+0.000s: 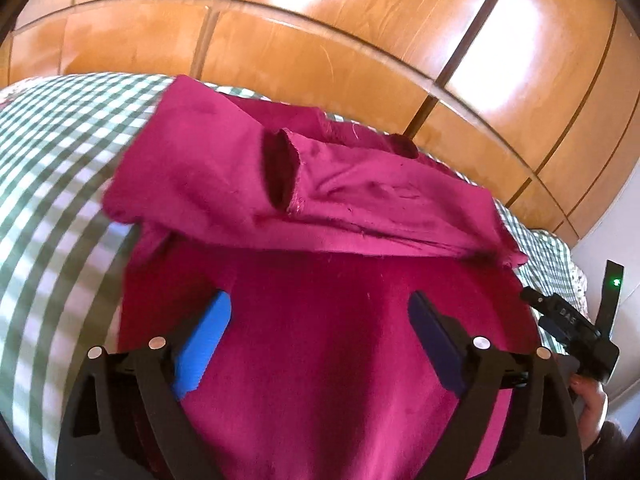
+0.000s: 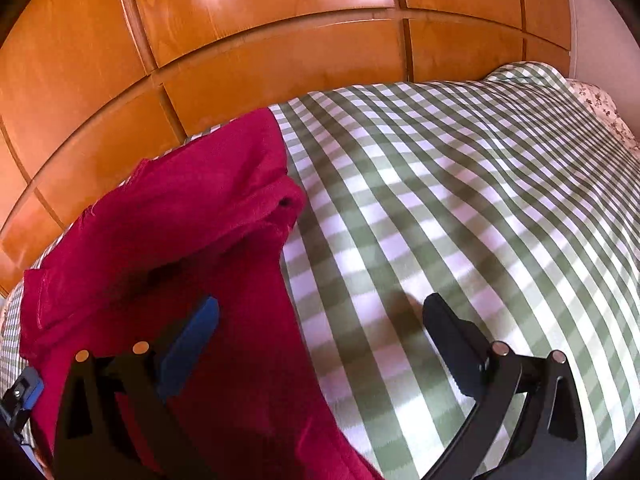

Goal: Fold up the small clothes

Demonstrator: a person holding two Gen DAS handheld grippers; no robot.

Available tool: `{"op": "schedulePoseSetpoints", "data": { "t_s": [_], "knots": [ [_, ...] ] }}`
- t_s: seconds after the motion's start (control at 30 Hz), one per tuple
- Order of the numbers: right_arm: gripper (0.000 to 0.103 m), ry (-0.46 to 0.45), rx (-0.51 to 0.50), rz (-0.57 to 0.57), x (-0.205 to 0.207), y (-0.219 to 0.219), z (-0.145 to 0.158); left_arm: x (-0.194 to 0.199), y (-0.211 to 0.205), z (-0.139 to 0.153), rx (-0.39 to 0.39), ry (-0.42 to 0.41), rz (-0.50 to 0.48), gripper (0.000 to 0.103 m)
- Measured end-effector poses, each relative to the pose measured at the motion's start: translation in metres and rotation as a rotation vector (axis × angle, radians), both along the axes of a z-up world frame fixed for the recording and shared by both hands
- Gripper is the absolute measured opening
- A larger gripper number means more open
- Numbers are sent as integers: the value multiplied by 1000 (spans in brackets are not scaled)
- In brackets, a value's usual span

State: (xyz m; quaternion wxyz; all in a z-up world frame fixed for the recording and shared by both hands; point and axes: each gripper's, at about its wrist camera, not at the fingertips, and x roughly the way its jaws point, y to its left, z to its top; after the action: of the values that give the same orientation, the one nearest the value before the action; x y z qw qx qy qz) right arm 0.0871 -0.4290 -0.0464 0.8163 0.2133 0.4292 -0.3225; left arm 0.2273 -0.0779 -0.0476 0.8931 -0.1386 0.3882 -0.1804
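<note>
While both sets of fingers are hanging spread and empty, one magenta garment (image 1: 304, 216) is lying on the bed (image 1: 52, 184), filling the left wrist frame's centre; its folded band is probably running left to right, directly under the left gripper (image 1: 320, 344), the right gripper (image 2: 320, 344) straddling its edge.

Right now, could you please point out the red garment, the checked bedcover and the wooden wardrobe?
Red garment (image 1: 320, 340): left wrist view, flat lower layer.
Checked bedcover (image 2: 460, 200): right wrist view, bare middle.
Wooden wardrobe (image 2: 260, 40): right wrist view, door panel.
</note>
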Motion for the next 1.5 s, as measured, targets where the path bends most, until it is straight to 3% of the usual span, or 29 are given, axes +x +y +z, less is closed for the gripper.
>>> {"op": "schedulePoseSetpoints", "data": {
  "t_s": [0.37,0.53,0.63,0.77,0.9,0.97,1.03,1.27,1.4,1.5],
  "knots": [
    [101,40,24,91,-26,30,12,-44,21,1,12,14,1,89],
    [101,-1,65,213,-48,41,21,-61,42,3,-17,38,7,89],
    [101,-15,33,305,-64,55,26,-69,52,1,-4,48,23,89],
    [87,-41,14,382,-83,65,35,-82,76,3,-12,20,56,89],
    [69,-72,137,382,-105,50,38,-89,96,5,-1,8,65,89],
    [67,-93,226,370,-114,39,35,-92,103,2,-8,36,44,89],
    [66,-119,332,356,-128,28,30,-96,112,-6,-73,90,-19,89],
    [57,-240,578,329,-173,14,20,-129,127,-12,-192,113,-148,59],
    [48,-292,650,344,-187,19,21,-140,137,-21,-288,167,-177,40],
    [45,-277,655,357,-192,28,19,-144,139,-24,-335,200,-206,39]
  ]
}}
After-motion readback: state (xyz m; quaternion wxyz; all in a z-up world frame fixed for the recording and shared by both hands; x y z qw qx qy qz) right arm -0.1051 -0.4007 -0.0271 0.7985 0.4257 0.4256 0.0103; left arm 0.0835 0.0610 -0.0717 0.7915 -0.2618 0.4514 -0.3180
